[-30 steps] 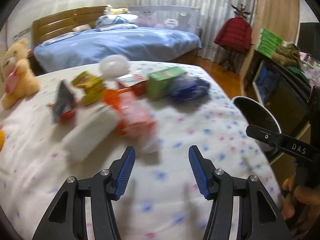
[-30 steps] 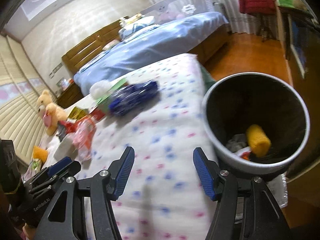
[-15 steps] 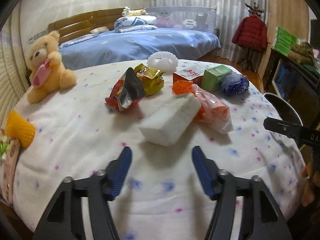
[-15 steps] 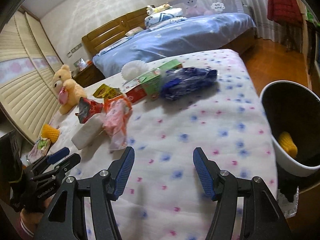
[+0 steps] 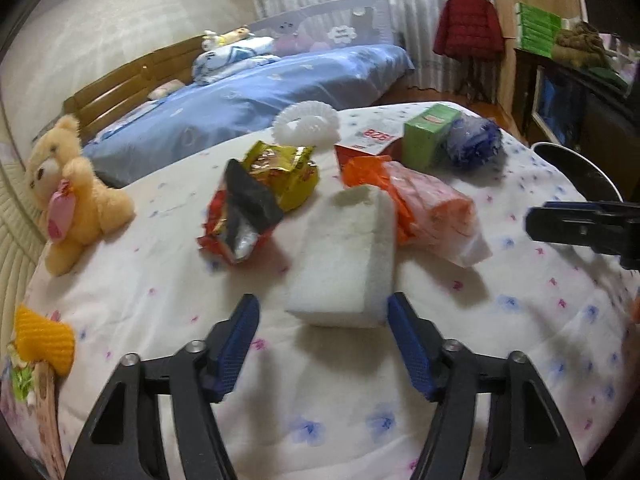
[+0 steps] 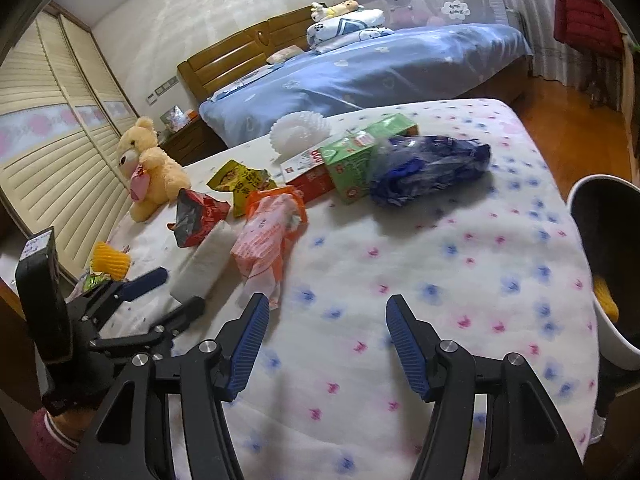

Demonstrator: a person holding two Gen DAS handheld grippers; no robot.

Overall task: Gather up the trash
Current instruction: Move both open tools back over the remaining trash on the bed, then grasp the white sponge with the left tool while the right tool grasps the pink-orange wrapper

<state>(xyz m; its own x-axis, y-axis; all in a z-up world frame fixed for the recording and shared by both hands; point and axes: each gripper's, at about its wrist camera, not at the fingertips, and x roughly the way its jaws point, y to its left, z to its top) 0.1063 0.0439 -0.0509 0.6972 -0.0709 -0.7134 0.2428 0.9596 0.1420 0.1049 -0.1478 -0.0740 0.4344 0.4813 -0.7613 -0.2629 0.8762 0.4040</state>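
The left gripper point(image 5: 322, 312), blue-padded jaws apart and holding nothing after just closing a little, has advanced on the white rectangular foam block point(image 5: 344, 256) lying near the front edge of the flower-print bed point(image 5: 520, 320), whose near end now sits just ahead of the jaw tips; a second ago the block lay farther off among the litter. That suggests the foam is the next piece of trash to be picked up. Behind it lie an orange-and-pink plastic bag point(image 5: 432, 208), a torn red-and-black snack wrapper point(image 5: 240, 216), a yellow foil packet point(image 5: 284, 176), a green carton point(image 5: 428, 136) and a crumpled blue plastic bag point(image 5: 472, 140), with a tan teddy bear point(image 5: 68, 196) at the left edge. The right gripper point(image 6: 324, 320), also half open and empty, hangs over bare sheet, having swung away from the bin. Only the right wrist view shows inside the white-rimmed dark waste bin point(image 6: 592, 280) past the bed's right edge, where a yellow item point(image 6: 606, 298) already lies, and it shows the left tool from outside, straddling the block's end.
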